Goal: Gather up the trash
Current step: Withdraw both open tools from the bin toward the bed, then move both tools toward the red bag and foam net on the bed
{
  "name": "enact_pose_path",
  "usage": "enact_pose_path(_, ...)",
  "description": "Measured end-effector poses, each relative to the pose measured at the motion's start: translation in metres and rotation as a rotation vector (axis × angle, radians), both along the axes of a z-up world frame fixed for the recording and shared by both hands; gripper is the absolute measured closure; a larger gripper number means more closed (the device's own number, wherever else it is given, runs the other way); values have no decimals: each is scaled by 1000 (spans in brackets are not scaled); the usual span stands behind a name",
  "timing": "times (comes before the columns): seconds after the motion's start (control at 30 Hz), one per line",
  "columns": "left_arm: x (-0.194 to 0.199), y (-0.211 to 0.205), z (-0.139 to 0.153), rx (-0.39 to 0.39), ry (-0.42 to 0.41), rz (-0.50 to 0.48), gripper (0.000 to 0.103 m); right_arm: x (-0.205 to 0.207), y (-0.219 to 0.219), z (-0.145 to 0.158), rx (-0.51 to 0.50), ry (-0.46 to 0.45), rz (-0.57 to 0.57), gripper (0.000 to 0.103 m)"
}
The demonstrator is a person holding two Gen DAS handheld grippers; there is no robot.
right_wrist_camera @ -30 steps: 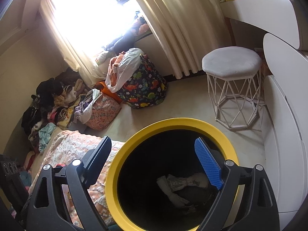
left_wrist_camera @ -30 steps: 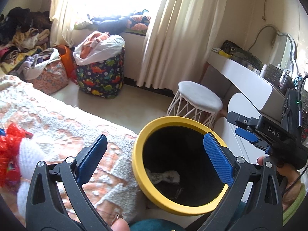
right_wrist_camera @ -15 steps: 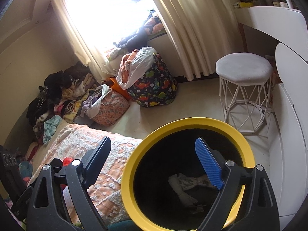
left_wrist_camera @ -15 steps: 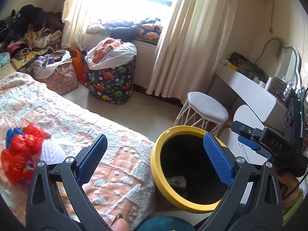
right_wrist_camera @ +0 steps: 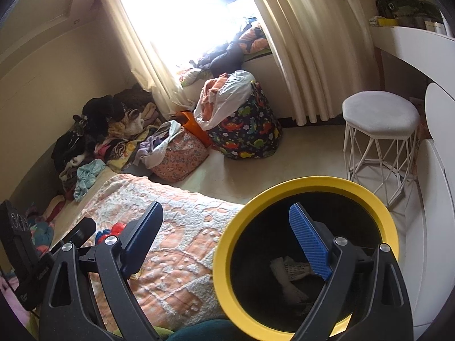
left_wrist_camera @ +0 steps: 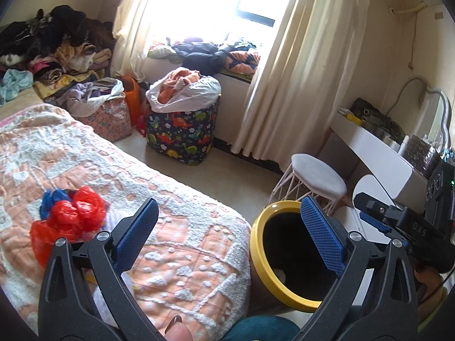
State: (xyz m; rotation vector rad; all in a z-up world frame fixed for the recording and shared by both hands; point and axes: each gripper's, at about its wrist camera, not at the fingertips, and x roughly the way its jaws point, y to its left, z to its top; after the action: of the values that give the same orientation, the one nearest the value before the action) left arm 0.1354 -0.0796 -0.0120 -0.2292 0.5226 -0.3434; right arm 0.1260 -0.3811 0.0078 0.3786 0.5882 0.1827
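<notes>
Both hand-held grippers empty: left hand-held gripper jaws spread wide with nothing between the pads, right hand-held gripper likewise wide and bare, hanging over the bin. Yellow-rimmed bin stands on the floor at the right, tight against the bed's near corner; a crumpled white paper wad already lies at its bottom. Remaining trash looks like the red plastic bag bundle with a blue scrap touching its far side, on the bedspread well left of the bin, plus something pale and yellow half hidden under the left jaw, can't tell what. My read: next step is the left one going for the red bundle. Do it well: come down over the bunched middle, not a loose flap, since thin film will slip or trail; keep the pads off the tufted bedspread so it doesn't snag; close fully, lift clear, then carry right over the rim before letting go.
</notes>
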Motion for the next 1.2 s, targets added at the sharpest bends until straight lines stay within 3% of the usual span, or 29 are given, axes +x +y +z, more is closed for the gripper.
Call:
enact_pose_path(0.3,-3,26,0,0,-11,35,11,-6,20,3,31,-52,45,14)
enact_pose_path(0.87,0,82,0,-8,-19,151,11,-10,79,3,-30,-33,158,13)
enact_pose_path(1.2,0,134,-2,-20,-14,276,11,-7,114,-3,-46,4,248,13)
